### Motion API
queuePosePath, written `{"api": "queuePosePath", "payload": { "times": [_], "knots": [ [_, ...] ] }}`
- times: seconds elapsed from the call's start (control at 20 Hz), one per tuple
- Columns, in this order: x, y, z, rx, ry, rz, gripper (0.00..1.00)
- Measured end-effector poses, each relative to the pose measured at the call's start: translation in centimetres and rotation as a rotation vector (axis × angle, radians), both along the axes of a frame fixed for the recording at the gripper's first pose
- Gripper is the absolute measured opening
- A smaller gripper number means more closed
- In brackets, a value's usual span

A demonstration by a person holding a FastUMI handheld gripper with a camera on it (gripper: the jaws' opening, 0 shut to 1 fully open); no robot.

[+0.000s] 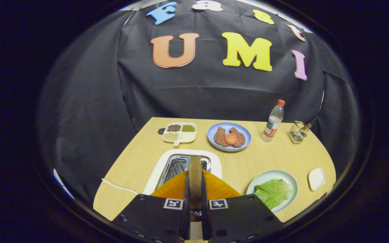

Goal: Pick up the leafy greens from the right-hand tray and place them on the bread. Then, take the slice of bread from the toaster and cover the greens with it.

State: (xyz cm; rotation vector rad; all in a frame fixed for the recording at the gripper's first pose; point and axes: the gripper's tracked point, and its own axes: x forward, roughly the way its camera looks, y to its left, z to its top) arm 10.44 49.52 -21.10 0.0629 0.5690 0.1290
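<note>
Toaster (162, 168): near part hidden behind gripper (195, 189) and the bread slice (195, 172) clamped edge-on between its fingers; slice's lower end lost between them. Bread under the greens (272, 193) on right plate (290, 179): just a brown corner shows at far left. Far tray (179, 132) grains and bottle (273, 122) label too small to tell. Wire holder (298, 132) contents unclear.

You have almost nothing legible here. The bottle (274, 122) standing on the surface (268, 157) carries a label, but its print is too small to make out. On the tool (195, 189), each finger (173, 203) bears a square black-and-white coded marker, a pattern without letters or numbers. You see no brand on the toaster (167, 162), nor writing on the plates.
</note>
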Motion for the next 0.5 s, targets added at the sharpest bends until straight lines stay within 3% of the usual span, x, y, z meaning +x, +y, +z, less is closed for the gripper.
{"api": "queuePosePath", "payload": {
  "times": [0.1,0.15,0.5],
  "knots": [
    [-0.6,-0.4,1.1,0.005,-0.005,0.018,0.14],
    [-0.7,-0.5,1.8,0.022,-0.012,0.028,0.04],
    [-2.4,-4.5,10.1,0.134,-0.102,0.059,0.04]
  ]
}}
